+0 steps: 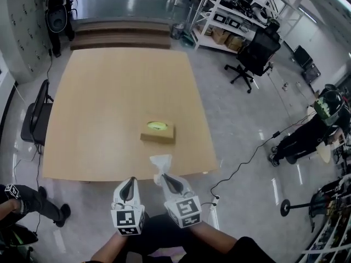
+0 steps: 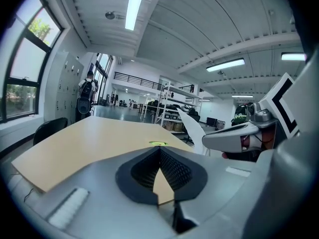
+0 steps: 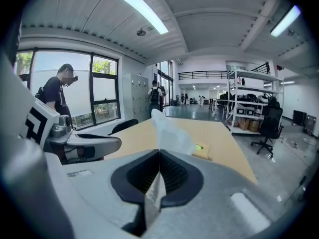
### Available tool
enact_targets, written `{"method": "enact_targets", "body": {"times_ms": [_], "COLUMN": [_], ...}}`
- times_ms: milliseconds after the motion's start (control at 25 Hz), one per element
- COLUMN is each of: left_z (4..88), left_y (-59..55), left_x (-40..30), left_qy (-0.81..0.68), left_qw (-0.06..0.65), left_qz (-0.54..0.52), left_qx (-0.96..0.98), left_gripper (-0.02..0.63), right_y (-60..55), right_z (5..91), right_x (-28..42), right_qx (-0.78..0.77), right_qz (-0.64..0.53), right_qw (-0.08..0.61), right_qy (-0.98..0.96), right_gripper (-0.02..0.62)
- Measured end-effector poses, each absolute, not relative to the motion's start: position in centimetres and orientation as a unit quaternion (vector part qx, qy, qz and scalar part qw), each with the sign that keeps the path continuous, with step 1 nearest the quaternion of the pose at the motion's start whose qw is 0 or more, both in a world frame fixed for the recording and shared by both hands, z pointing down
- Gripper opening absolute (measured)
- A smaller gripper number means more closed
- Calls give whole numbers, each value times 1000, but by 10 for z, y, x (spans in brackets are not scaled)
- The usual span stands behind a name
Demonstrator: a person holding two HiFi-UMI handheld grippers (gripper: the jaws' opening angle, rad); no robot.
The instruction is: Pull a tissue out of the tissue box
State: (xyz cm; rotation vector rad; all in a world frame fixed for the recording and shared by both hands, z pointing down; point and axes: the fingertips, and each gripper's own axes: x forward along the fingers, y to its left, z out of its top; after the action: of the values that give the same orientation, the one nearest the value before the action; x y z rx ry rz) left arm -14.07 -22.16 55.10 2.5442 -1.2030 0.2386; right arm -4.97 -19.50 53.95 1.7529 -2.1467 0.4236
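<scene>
A low brown tissue box (image 1: 158,132) with a yellow-green slot lies on the tan table (image 1: 109,103), toward its near right side. The box also appears small in the right gripper view (image 3: 202,151). A white tissue (image 1: 160,164) hangs free of the box, past the table's near edge. My right gripper (image 1: 166,177) is shut on it; the tissue (image 3: 172,132) sticks up from between the closed jaws. Just to the left, my left gripper (image 1: 130,180) is shut with nothing in it, its jaws (image 2: 159,152) touching. The tissue (image 2: 194,129) shows to its right.
A black chair (image 1: 36,117) stands at the table's left edge. An office chair (image 1: 254,51) and shelving (image 1: 236,10) are at the far right. A cable (image 1: 247,160) runs over the floor on the right. A person (image 3: 56,91) stands by the window.
</scene>
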Motion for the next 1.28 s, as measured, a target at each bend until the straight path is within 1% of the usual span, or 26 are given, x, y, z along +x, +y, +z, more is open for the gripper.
{"method": "enact_targets", "body": {"times_ms": [280,520,920,1280], "left_z": [546,537,532,544], "left_y": [-203,-171,-97,-6], "left_x": [-120,-87,-36,-7], "left_qy": [-403,-388,-400,-416], "left_qw": [148,134,115,107], "left_qz": [79,83,95,113], "left_qx": [899,908,904,896], "left_gripper": [18,18,18,18], "right_y": [-170,-135,-56,21], "right_z": [531,525,523,536], "right_x": [-37,-9,51,80], "right_qx": [625,635,634,608], "right_qz": [138,137,135,142], "right_qw": [163,150,125,124], "right_qy": [-751,-746,-751,-771], "right_gripper": [-5,-5,-5,-5]}}
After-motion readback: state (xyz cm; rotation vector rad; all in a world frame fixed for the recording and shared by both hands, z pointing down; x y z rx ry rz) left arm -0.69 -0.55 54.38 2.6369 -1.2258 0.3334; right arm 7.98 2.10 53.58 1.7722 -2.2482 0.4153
